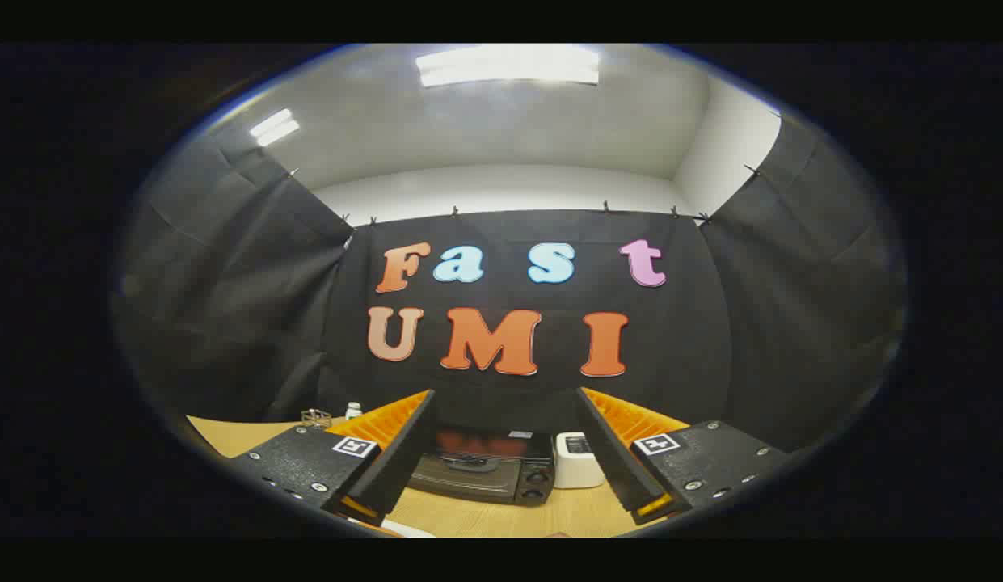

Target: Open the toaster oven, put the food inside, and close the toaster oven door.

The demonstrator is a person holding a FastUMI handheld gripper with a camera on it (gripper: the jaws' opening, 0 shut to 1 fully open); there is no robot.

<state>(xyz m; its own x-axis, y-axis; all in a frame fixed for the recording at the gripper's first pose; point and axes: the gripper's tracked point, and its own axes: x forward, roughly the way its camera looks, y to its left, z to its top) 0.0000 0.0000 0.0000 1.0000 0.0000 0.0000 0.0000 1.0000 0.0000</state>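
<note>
A black toaster oven (486, 469) stands on the wooden table (501, 513), well beyond my fingers and seen in the gap between them. Its door looks closed, with two knobs on its right side. My gripper (501, 396) is open, with nothing between its fingers. It is held high and apart from the oven. A white edge (404, 529), perhaps a plate, peeks out just below the left finger; what lies on it is hidden.
A white box-shaped appliance (578, 461) stands right beside the oven. At the table's far left corner are a small wire rack (315, 417) and a small white bottle (353, 410). Black cloth walls close the booth on three sides.
</note>
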